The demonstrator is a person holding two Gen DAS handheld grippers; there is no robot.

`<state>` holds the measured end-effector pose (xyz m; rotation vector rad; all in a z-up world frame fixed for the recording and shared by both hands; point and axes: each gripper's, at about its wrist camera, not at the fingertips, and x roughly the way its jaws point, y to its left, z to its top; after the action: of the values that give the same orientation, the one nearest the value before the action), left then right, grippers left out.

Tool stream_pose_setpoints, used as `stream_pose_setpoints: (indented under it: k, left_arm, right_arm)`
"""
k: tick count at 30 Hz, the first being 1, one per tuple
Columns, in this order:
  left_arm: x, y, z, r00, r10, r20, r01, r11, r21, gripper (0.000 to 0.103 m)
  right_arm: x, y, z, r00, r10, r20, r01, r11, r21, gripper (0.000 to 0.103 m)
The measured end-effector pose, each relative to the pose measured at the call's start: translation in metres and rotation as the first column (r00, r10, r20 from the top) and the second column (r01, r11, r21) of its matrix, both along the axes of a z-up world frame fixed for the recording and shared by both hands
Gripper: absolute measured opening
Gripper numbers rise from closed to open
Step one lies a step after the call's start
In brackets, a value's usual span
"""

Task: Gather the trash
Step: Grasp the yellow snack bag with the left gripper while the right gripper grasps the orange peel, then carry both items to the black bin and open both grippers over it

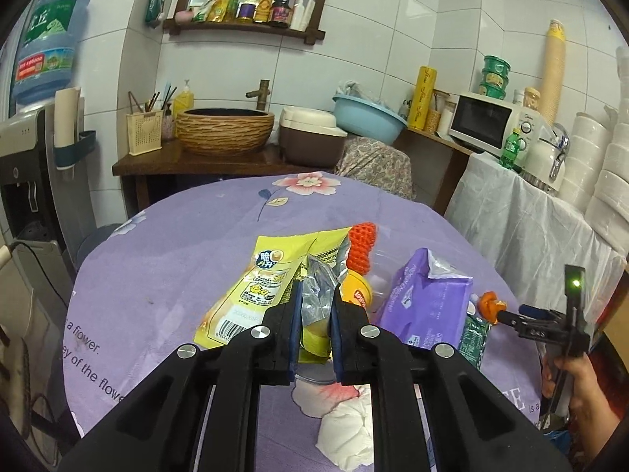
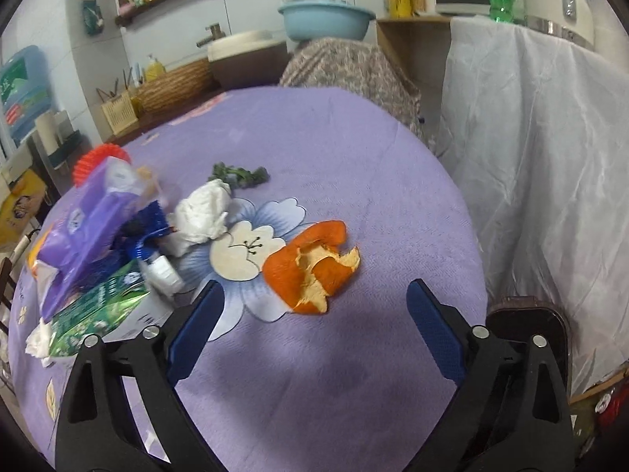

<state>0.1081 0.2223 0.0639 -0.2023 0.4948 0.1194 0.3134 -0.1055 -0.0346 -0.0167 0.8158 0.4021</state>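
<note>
My left gripper (image 1: 314,295) is shut on a yellow snack bag (image 1: 271,275) with a silver lining, held over the purple table (image 1: 165,251). Next to it lie an orange foam net (image 1: 361,247), a yellow lid (image 1: 355,293), a purple wrapper (image 1: 424,299) and a green packet (image 1: 473,336). My right gripper (image 2: 314,295) is open and empty, just short of an orange peel (image 2: 310,263) on the table (image 2: 354,149). It also shows in the left wrist view (image 1: 507,316). Crumpled tissue (image 2: 204,212), the purple wrapper (image 2: 90,220) and the green packet (image 2: 98,314) lie to its left.
A white tissue (image 1: 348,432) lies near my left gripper. A green stalk (image 2: 240,175) lies on the far side of the table. A draped side table (image 2: 542,157) stands to the right. A counter with a basin (image 1: 224,129) is behind. A water dispenser (image 1: 27,165) stands left.
</note>
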Motion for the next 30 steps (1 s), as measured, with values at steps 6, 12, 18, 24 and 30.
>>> stream_pose_setpoints:
  k: [6, 12, 18, 24, 30]
  left_arm:
    - [0.000, -0.008, -0.001, 1.000, -0.020, 0.006, 0.020, 1.000, 0.002, 0.013]
    - [-0.002, -0.018, -0.001, 0.999, -0.037, 0.013, 0.037, 0.999, 0.008, 0.013]
    - [-0.007, -0.046, 0.009, 0.994, -0.107, 0.039, 0.106, 0.994, 0.026, 0.013]
    - [-0.002, -0.102, 0.020, 0.963, -0.259, 0.071, 0.258, 0.966, 0.025, 0.013]
    - [0.012, -0.187, 0.026, 0.884, -0.456, 0.100, 0.458, 0.889, 0.006, 0.013]
  right_arm:
    - [0.019, 0.018, -0.009, 0.999, 0.014, -0.041, -0.017, 0.998, -0.066, 0.077]
    - [0.023, 0.013, -0.012, 0.998, 0.020, -0.056, -0.020, 1.000, -0.007, 0.040]
    - [0.009, -0.003, -0.002, 1.000, 0.021, 0.009, -0.022, 0.999, 0.047, 0.029]
    - [-0.026, -0.041, 0.018, 0.994, -0.029, 0.109, 0.018, 0.994, 0.107, 0.027]
    - [-0.073, -0.109, 0.027, 0.962, -0.169, 0.215, 0.147, 0.983, 0.112, 0.027]
